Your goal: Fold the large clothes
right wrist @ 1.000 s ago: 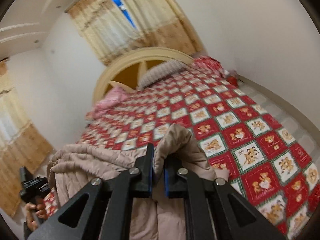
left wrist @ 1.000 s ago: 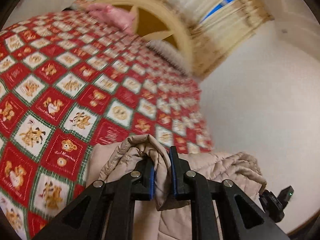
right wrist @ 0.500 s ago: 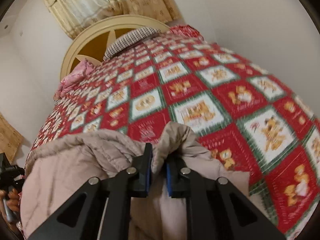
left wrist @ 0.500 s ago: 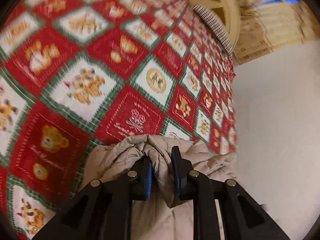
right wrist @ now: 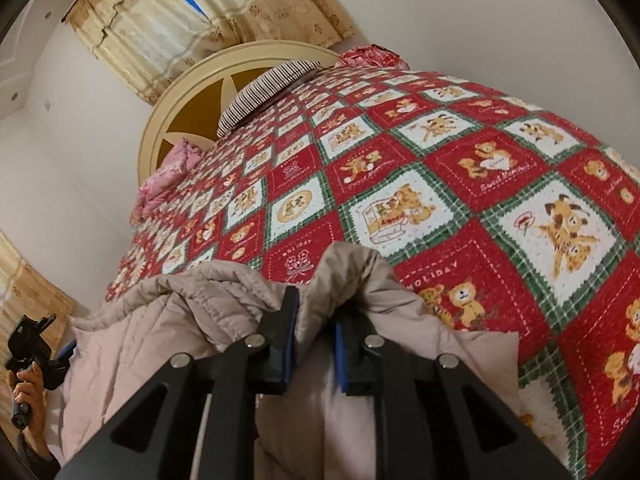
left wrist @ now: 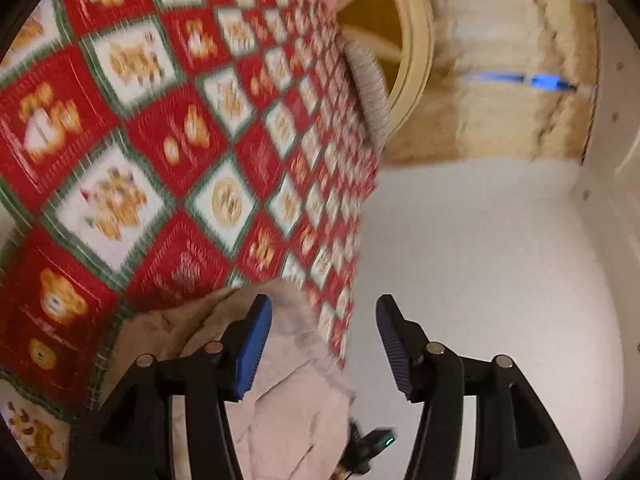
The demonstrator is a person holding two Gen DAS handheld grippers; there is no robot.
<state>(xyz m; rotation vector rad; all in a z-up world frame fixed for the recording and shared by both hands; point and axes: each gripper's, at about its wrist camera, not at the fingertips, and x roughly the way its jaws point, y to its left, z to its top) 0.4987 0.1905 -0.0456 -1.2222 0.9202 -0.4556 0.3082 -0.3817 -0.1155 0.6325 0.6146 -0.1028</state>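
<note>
A beige quilted jacket (right wrist: 352, 280) lies on the bed's near end, on a red, white and green bear-patterned quilt (right wrist: 480, 184). My right gripper (right wrist: 314, 332) is shut on a raised fold of the jacket. In the left wrist view the jacket (left wrist: 296, 392) lies below and left of my left gripper (left wrist: 322, 340), which is open and empty, its jaws wide apart above the bed's edge. The left gripper also shows in the right wrist view (right wrist: 32, 348), held in a hand at the far left.
A cream round headboard (right wrist: 192, 92) stands at the bed's far end with a striped pillow (right wrist: 264, 92) and a pink pillow (right wrist: 168, 176). Beige curtains (right wrist: 192, 20) hang behind. White walls flank the bed (left wrist: 480, 280).
My left gripper has opened and let go of the jacket fold, which dropped onto the bed. My right gripper stays shut on its fold and has come closer to the quilt.
</note>
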